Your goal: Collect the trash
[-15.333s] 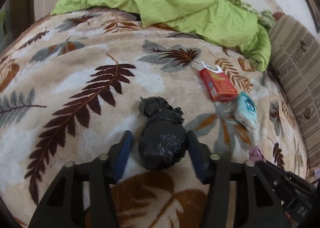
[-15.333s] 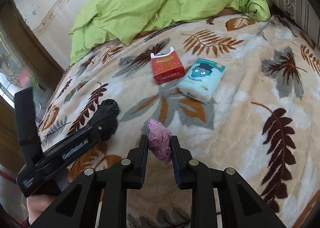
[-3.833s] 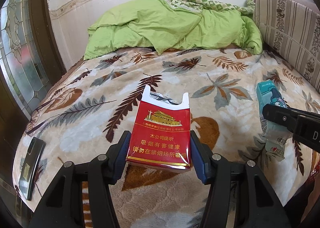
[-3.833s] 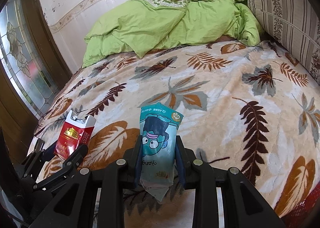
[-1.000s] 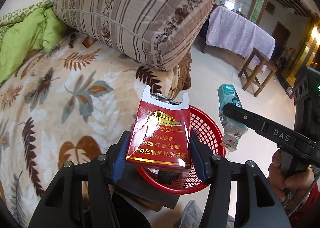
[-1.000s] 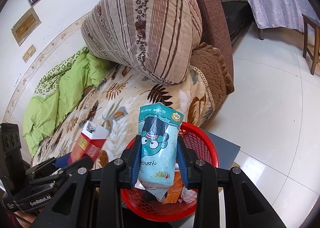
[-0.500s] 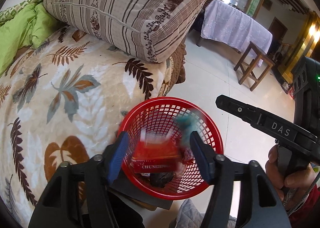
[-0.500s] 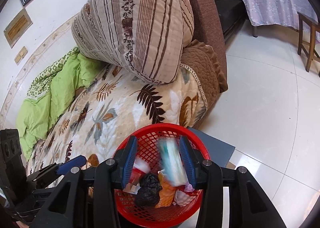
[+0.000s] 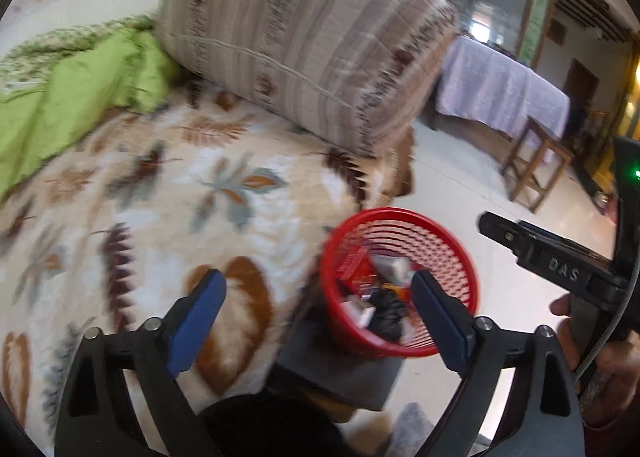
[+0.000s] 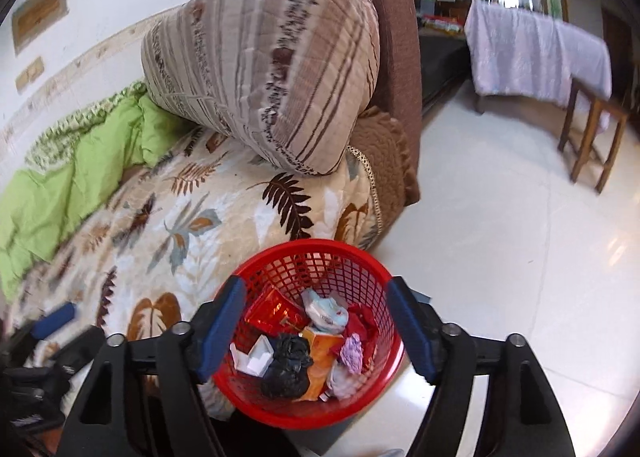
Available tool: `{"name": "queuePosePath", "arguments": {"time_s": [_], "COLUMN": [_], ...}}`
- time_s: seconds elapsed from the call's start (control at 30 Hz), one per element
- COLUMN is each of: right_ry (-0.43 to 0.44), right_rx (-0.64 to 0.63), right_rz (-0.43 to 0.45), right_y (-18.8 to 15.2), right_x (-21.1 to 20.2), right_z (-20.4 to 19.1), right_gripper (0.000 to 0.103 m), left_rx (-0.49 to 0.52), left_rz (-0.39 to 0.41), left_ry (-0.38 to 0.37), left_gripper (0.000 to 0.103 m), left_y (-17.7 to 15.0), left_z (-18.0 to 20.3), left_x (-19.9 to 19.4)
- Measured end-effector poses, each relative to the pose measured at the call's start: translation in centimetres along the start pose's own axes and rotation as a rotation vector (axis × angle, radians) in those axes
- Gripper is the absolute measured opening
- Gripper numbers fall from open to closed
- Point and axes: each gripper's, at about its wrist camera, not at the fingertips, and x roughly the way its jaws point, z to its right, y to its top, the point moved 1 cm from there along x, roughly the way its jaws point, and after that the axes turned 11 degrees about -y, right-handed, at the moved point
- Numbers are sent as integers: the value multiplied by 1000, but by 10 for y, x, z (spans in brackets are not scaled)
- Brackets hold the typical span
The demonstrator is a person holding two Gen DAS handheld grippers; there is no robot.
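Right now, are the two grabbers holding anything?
Left gripper: jaws opening, nothing between them.
Right gripper: jaws opening, nothing held, above the red basket.

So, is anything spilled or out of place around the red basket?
Nothing stands out. The red basket stands upright beside the bed, and the trash lies inside it: black bag, red pack, tissue packet. No piece shows on the floor. Both grippers are opening, with nothing between their fingers.
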Motion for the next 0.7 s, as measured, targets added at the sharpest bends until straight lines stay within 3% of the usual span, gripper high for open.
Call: {"name": "queuePosePath", "arguments": {"time_s": [0.13, 0.33, 0.53, 0.7], "right_ry": [-95, -152, -193, -220], "right_rx": [-52, -15, -11, -65], "right_rz": [58, 112, 80, 97], "right_y": [-19, -41, -58, -64], "right_x": [-25, -51, -59, -66], "right_z": [-30, -48, -62, -77], "right_gripper": [92, 93, 93, 93], "left_rx": [-4, 15, 23, -1], "left_rz": [50, 66, 104, 110], "left_ry": [107, 356, 432, 437], "left_gripper": [98, 103, 103, 103], "left_y": [-20, -52, -73, -81], "left_z": [-19, -39, -46, -53], "left_x": [-39, -77, -102, -111]}}
